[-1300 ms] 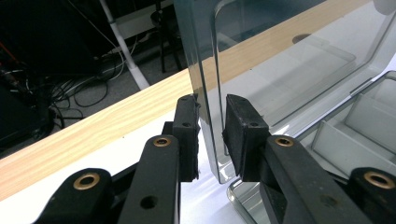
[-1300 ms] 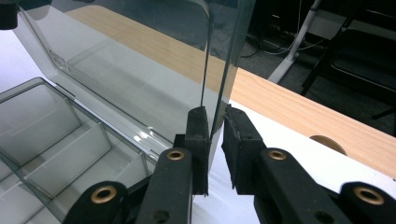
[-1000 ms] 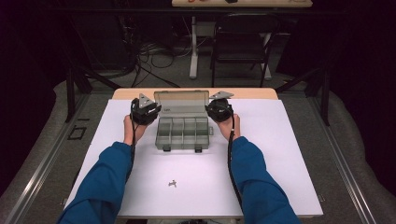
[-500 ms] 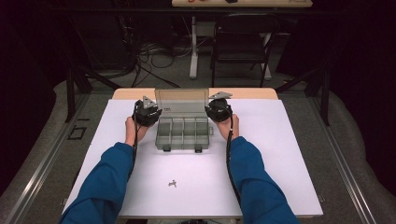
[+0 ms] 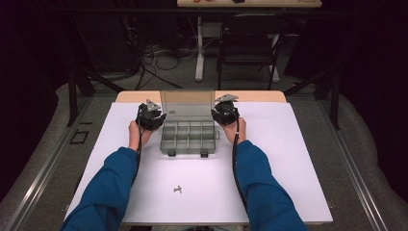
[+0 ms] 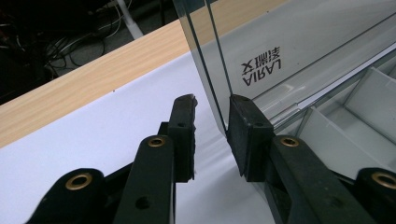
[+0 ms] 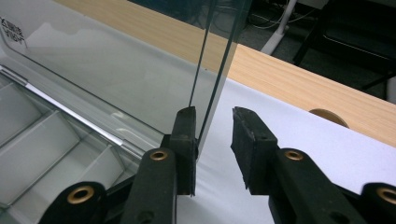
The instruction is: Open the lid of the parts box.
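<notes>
A clear plastic compartment box stands open on the white mat, its lid upright at the back. My left gripper is at the lid's left edge and my right gripper at its right edge. In the left gripper view the lid has its edge between the jaws of the left gripper, against the right pad, with a gap to the left pad. In the right gripper view the lid sits by the left pad of the right gripper, whose jaws have just been opening and stand clear of it.
A small metal piece lies on the white mat near the front. The wooden table edge runs behind the box. A dark chair and cables sit on the floor beyond.
</notes>
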Available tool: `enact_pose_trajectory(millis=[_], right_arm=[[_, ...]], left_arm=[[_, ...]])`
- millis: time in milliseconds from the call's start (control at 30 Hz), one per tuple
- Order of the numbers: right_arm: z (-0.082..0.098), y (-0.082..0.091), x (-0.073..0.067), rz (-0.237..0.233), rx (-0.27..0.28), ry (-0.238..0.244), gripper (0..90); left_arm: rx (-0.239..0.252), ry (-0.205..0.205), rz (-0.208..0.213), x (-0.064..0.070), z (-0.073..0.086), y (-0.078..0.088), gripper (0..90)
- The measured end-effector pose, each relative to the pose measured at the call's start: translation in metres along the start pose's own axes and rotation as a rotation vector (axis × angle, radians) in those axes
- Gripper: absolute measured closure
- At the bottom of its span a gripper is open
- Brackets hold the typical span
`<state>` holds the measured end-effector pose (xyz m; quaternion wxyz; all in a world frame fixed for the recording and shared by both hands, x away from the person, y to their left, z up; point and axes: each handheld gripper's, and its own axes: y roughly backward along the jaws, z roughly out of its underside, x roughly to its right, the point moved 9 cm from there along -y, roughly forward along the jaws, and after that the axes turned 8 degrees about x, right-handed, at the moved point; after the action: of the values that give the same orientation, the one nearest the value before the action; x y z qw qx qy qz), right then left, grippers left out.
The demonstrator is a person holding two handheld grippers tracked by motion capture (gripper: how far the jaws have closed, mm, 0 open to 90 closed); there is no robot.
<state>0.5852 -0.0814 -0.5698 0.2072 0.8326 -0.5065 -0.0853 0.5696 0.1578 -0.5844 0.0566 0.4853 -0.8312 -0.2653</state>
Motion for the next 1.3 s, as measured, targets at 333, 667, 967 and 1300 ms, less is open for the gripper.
enact_pose_trajectory(millis=[333,667,967,1300], right_arm=[[0.0,0.001,0.003,0.018,-0.008,-0.011,62.1],[-0.001,0.009,-0.001,-0.023,-0.003,-0.012,47.2],[-0.005,0.037,-0.009,-0.105,0.057,0.007,27.7],[-0.003,0.078,-0.017,-0.164,0.113,0.035,15.2]], left_arm=[[0.008,0.025,-0.017,-0.008,-0.002,0.006,65.4],[0.011,0.041,0.028,0.0,-0.009,0.017,48.4],[0.044,0.02,0.103,0.017,-0.015,0.044,26.4],[0.059,-0.004,0.159,0.039,-0.008,0.079,14.3]])
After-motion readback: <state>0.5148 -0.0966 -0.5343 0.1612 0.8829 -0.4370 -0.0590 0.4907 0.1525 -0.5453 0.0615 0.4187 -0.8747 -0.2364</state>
